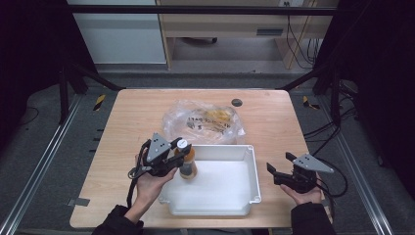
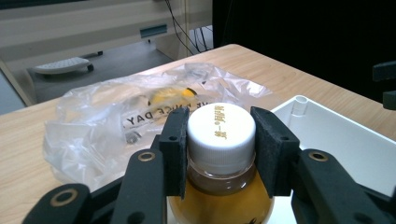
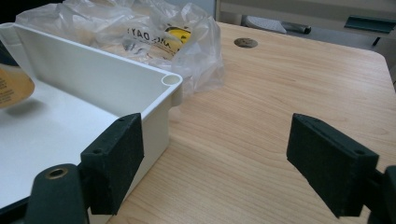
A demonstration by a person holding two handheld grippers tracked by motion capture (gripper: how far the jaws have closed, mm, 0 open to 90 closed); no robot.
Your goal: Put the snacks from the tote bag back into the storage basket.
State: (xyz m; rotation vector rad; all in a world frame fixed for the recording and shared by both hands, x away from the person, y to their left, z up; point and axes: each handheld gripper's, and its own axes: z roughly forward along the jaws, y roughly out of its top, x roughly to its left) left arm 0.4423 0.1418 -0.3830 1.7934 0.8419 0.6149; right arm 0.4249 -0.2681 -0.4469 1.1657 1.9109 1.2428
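The tabletop (image 1: 132, 122) of pale wood carries a white tray (image 1: 247, 196) near the person's edge, and behind the tray lies a crumpled clear plastic bag (image 1: 203, 120) with yellow contents and dark lettering. The high view takes in all of this at once, with both of the person's hands coming in from below and a small round grommet (image 1: 237, 102) set in the wood beyond the bag.

The left gripper (image 1: 180, 152) sits at the tray's near-left corner with its jaws clenched on the white cap of a bottle (image 1: 187, 164) of amber liquid, which stands upright over the tray's left end. The left gripper view brings out what the high view cannot: both pads (image 2: 175, 144) press flat on the ribbed cap (image 2: 221, 135), gold lettering runs across its top, and the bag lies straight beyond it.

The right gripper (image 1: 275, 171) rests to the right of the tray, jaws released and holding nothing. The right gripper view shows the tray's corner post (image 3: 169, 80) just beside one jaw, bare wood between the jaws, and an edge of the bottle's label (image 3: 14, 86) at far left.
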